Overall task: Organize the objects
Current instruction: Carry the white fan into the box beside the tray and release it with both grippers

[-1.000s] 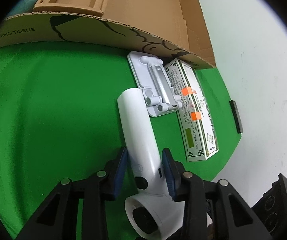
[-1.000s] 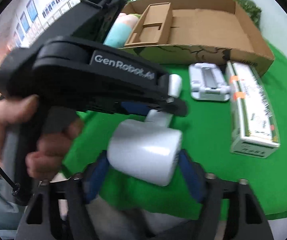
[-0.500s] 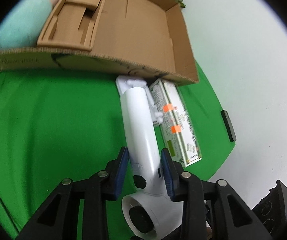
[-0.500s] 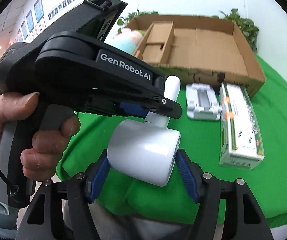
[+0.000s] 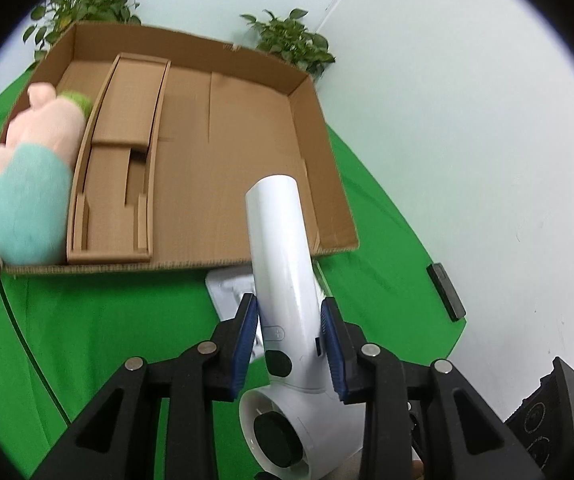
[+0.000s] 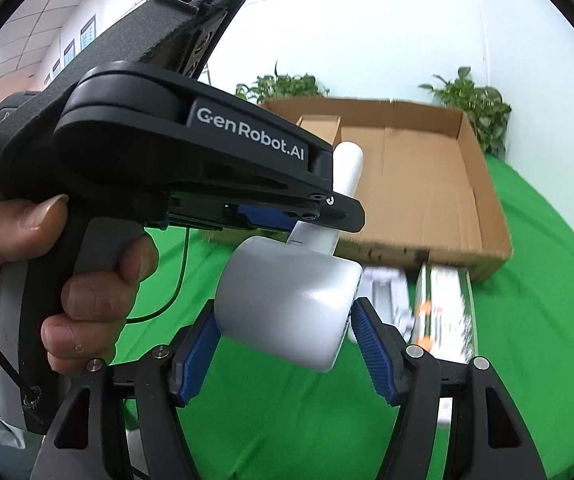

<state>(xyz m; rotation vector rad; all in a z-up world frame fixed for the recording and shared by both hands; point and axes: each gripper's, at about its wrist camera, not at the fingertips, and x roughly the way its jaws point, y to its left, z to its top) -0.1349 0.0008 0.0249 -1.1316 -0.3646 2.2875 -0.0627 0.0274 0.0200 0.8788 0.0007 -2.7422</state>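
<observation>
A white hair dryer (image 5: 283,264) is held in the air by both grippers. My left gripper (image 5: 289,328) is shut on its handle, which points toward the open cardboard box (image 5: 223,152). My right gripper (image 6: 285,332) is shut on its silver-white barrel (image 6: 287,304). The left gripper's black body (image 6: 159,168) fills the left of the right wrist view. The box (image 6: 419,184) holds a cardboard insert (image 5: 119,160) and a pink and teal plush toy (image 5: 31,184) at its left end.
A white tray-like device (image 6: 383,292) and a long green and white carton (image 6: 443,312) lie on the green cloth (image 5: 87,320) in front of the box. A black remote (image 5: 445,292) lies at the cloth's right edge. Potted plants (image 5: 291,40) stand behind the box.
Both grippers have lifted the hair dryer off the cloth and tilted it up, so its handle now points over the box's front wall. The views have swung upward.
</observation>
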